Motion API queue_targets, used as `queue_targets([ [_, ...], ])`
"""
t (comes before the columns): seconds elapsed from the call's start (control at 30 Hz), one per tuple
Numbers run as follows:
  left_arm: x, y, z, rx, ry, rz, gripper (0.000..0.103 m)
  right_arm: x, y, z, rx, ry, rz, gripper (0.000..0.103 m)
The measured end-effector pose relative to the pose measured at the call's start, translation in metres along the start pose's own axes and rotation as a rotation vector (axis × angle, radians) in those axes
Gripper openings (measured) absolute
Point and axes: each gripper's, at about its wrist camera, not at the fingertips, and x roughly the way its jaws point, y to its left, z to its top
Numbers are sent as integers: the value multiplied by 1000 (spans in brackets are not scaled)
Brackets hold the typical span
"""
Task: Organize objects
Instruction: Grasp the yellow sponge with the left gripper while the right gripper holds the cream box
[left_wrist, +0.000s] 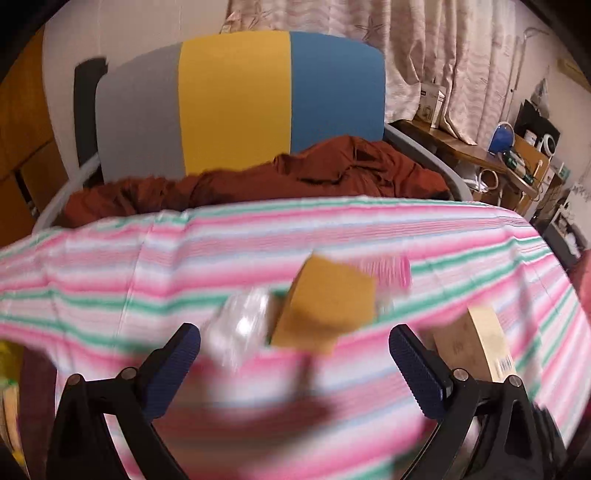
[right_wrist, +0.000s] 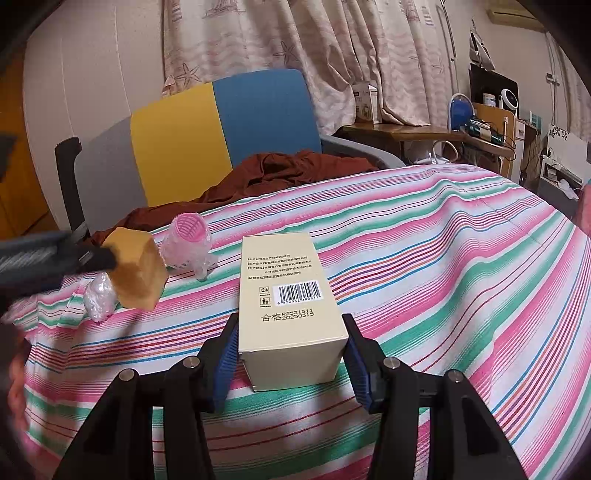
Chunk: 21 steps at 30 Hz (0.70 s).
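Note:
A cream carton box (right_wrist: 291, 306) with a barcode lies on the striped cloth; my right gripper (right_wrist: 290, 354) is shut on its near end. The box also shows at the right of the left wrist view (left_wrist: 480, 343). A yellow-brown block (left_wrist: 325, 306) stands just ahead of my open, empty left gripper (left_wrist: 295, 354); the view is blurred. In the right wrist view the block (right_wrist: 136, 273) is tilted, with the left gripper's finger touching its left side. A pink hair roller in clear wrap (right_wrist: 188, 240) and a small clear-wrapped item (right_wrist: 99, 295) lie beside the block.
A pink, green and white striped cloth (right_wrist: 443, 258) covers the surface. Behind it stands a chair with a grey, yellow and blue back (right_wrist: 221, 133) holding a rust-brown garment (right_wrist: 288, 170). A cluttered wooden desk (right_wrist: 424, 129) and curtains are at the far right.

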Motion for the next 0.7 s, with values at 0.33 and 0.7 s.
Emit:
queue_targets([
  [0.33, 10, -6, -13, 107, -38, -69, 55, 2, -3, -2, 15, 6, 0, 51],
  [0.7, -25, 11, -81, 21, -38, -68, 103, 3, -1, -2, 9, 7, -9, 51],
])
